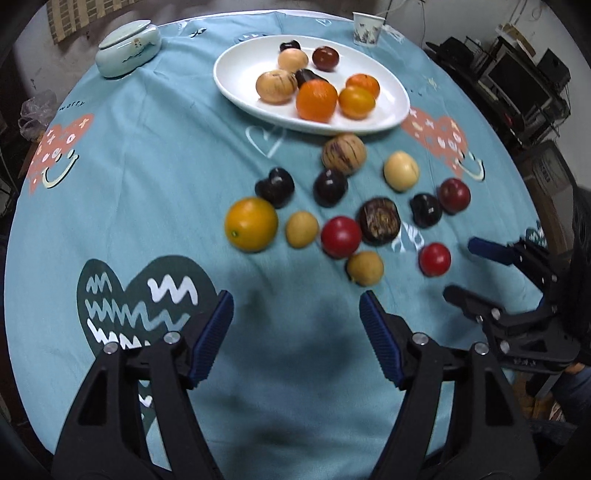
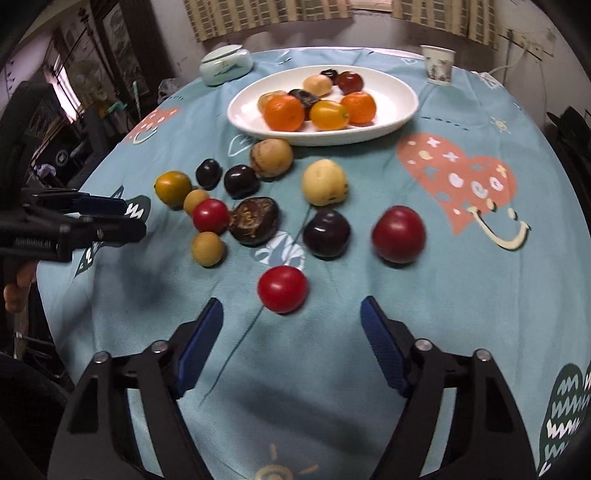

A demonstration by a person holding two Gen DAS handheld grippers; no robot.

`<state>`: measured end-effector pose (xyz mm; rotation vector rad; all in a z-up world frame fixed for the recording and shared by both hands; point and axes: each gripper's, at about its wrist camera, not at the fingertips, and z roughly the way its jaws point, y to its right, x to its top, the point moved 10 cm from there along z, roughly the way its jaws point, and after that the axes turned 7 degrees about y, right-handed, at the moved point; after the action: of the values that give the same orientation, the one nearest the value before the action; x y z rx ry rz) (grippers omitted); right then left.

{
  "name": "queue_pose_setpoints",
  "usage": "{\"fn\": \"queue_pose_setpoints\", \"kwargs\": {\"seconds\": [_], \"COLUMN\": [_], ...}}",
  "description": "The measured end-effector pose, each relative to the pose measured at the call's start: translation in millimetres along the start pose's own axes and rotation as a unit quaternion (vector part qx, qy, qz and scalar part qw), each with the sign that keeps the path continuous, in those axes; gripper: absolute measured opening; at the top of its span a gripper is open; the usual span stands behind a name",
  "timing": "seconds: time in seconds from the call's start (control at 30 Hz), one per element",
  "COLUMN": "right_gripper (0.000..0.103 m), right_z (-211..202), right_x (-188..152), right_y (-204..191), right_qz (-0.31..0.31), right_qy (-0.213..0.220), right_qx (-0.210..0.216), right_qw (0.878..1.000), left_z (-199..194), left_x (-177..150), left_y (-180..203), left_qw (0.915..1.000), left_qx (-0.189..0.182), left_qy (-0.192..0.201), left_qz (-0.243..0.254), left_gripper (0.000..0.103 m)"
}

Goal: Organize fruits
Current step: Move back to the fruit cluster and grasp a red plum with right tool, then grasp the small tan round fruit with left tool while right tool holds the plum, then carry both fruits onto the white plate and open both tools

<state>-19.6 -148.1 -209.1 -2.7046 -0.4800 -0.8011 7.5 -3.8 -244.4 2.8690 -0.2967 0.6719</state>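
Note:
A white oval plate (image 1: 236, 85) (image 2: 406, 107) at the far side holds several fruits, among them an orange (image 1: 317, 100). Several loose fruits lie on the blue cloth in front of it: a yellow orange (image 1: 251, 224), dark plums, tan fruits, a big red plum (image 2: 398, 234). My left gripper (image 1: 295, 299) (image 2: 135, 218) hangs open over bare cloth, short of the yellow orange. My right gripper (image 2: 291, 302) (image 1: 458, 267) is open too; a small red tomato (image 2: 282, 288) (image 1: 435, 259) lies just beyond its fingertips, untouched.
A pale green lidded jar (image 1: 129, 48) stands at the far left and a paper cup (image 1: 367, 28) at the far right of the round table. Shelves and clutter surround the table. A hand (image 2: 16, 291) holds the left gripper's handle.

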Motion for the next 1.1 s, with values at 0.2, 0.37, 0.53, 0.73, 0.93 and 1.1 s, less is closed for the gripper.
{"fn": "queue_pose_setpoints", "kwargs": {"seconds": [0.2,0.37,0.53,0.73,0.93,1.1], "right_gripper": [0.048,0.032,0.032,0.032,0.032,0.032], "right_z": [23.8,20.4,5.5,-6.2,-8.8,-9.7], "right_x": [1.1,-0.6,-4.8,-9.2,-13.8,-18.4], "right_y": [-0.8,-4.0,8.0,18.0,20.6,18.8], "right_qz": [-0.014,-0.021,0.000,0.005,-0.004,-0.008], "right_qy": [-0.029,-0.031,-0.024,-0.023,-0.027,-0.030], "right_qx": [-0.006,0.014,0.019,0.025,0.037,0.046], "right_qw": [0.999,0.999,1.000,0.999,0.999,0.998], "left_z": [-2.3,5.0,23.0,46.0,49.6,41.5], "left_x": [-5.3,-3.6,4.0,6.2,9.6,4.3], "left_y": [7.5,20.8,39.9,43.7,44.8,49.5], "left_qw": [1.0000,0.9999,0.9998,0.9982,0.9970,0.9984], "left_qx": [-0.005,-0.008,-0.012,-0.002,0.005,0.009], "left_qy": [-0.004,-0.007,-0.012,-0.027,-0.012,-0.010], "left_qz": [-0.001,-0.005,-0.014,-0.054,-0.077,-0.055], "left_gripper": [0.072,0.072,0.071,0.049,0.029,0.029]}}
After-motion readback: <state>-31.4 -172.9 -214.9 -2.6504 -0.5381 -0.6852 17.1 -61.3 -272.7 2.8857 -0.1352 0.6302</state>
